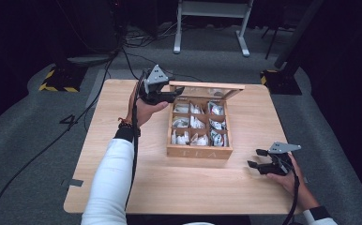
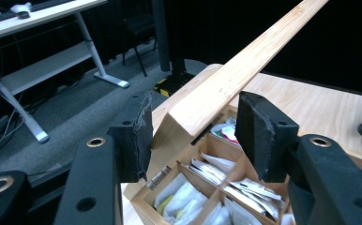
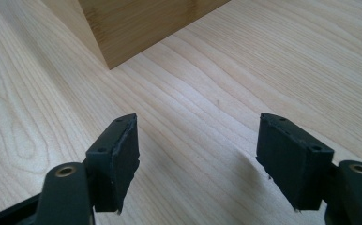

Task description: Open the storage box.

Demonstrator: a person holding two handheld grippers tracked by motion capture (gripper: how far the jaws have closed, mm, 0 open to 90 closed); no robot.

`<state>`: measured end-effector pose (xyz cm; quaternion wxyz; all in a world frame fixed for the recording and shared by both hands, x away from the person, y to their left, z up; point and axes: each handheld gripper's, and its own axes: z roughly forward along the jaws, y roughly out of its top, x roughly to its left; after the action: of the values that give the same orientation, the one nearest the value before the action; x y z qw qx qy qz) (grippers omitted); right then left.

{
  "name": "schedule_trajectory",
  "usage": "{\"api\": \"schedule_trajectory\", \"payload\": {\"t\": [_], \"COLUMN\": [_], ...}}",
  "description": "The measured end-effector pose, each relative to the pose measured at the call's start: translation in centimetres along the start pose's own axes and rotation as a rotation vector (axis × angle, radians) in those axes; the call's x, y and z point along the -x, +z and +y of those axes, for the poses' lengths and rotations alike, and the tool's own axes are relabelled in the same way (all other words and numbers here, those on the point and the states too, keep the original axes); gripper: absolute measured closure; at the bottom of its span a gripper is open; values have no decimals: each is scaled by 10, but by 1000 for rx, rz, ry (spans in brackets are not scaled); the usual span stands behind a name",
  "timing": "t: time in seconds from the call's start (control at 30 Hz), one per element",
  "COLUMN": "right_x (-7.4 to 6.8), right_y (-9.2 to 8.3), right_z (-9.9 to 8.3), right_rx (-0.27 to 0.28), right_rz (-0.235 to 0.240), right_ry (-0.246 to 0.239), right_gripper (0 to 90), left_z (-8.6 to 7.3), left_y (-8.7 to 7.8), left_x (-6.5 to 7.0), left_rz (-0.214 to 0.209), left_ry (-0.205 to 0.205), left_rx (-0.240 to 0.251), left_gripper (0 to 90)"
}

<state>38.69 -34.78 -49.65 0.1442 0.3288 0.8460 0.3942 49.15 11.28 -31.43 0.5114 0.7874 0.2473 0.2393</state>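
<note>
A wooden tea box (image 1: 199,152) stands mid-table, its compartments full of tea bags (image 1: 195,123). Its lid (image 1: 207,86) is raised at the back. My left gripper (image 1: 177,95) is at the lid's left end. In the left gripper view the lid's corner (image 2: 235,70) lies between the pads of that gripper (image 2: 193,136), which is shut on it, with the tea bags (image 2: 207,168) below. My right gripper (image 1: 258,158) hangs open just above the table to the right of the box's front. In the right gripper view nothing lies between the jaws of that gripper (image 3: 198,154), and a box corner (image 3: 137,23) is ahead.
The light wooden table (image 1: 169,183) has bare surface in front of the box and on both sides. A person's white-sleeved forearm (image 1: 111,173) crosses the left half. Beyond the table, cables (image 1: 137,42) and a white desk frame (image 1: 212,23) are on the grey floor.
</note>
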Motion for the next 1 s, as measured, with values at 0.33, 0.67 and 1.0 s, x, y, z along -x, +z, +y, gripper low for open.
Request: {"api": "schedule_trajectory", "payload": {"t": [0.33,0.67,1.0], "right_x": [-1,-2,-2], "right_y": [5,7,8], "right_z": [-3,-3,-2], "right_rx": [-14,-16,-17], "right_rz": [5,3,2], "right_ry": [-8,-13,-16], "right_gripper": [300,285,286], "left_z": [9,16,21], "left_y": [9,20,30], "left_x": [-16,-31,-40], "left_rz": [8,21,64], "left_ry": [-36,-87,-107], "left_rx": [21,47,38], "left_gripper": [491,495,501]}}
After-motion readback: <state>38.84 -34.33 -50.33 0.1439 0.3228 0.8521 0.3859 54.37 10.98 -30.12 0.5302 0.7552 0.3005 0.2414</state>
